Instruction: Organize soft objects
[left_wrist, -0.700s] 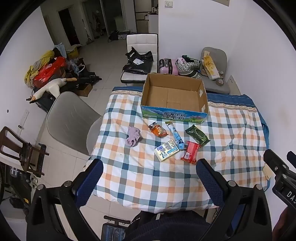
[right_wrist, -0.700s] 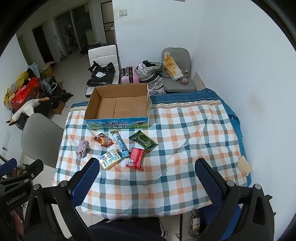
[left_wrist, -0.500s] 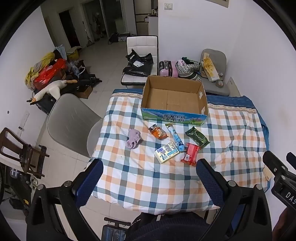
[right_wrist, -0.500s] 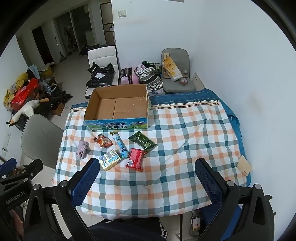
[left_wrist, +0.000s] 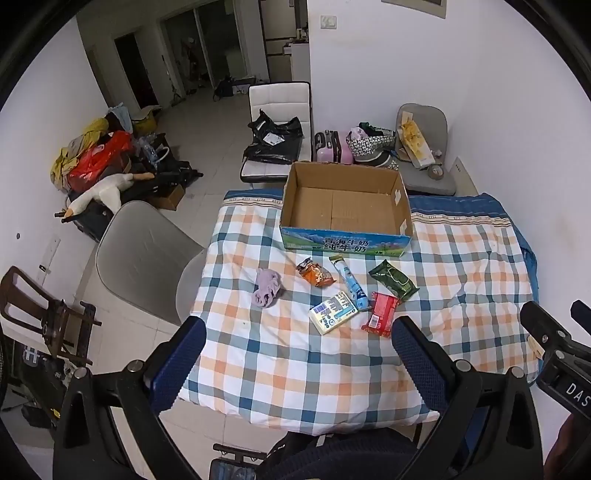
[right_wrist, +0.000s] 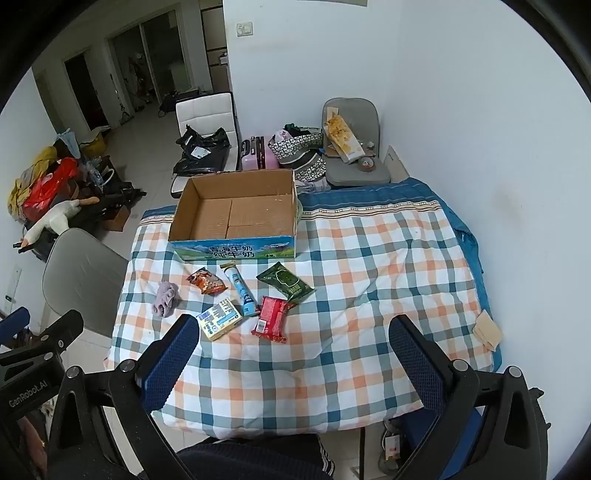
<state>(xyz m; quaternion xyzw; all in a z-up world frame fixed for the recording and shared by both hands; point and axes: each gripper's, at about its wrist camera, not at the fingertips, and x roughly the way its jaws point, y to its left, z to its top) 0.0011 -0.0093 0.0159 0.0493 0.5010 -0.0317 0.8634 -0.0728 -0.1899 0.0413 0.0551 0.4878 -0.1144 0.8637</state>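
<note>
On the checked counter (left_wrist: 295, 369), the lilac sock (left_wrist: 267, 291) and five soft packets (right_wrist: 240, 299) lay just in front of the empty cardboard box (left_wrist: 345, 206). In the last half second only my view had shifted slightly (nothing on the cloth had stirred), so I judged the sorting not yet begun. My left tongs (left_wrist: 297, 354) and right tongs (right_wrist: 293, 350) both hung spread apart and empty, well short of the packets. Beyond stood a grey chair (left_wrist: 144, 254) and piled bags (left_wrist: 92, 158).
</note>
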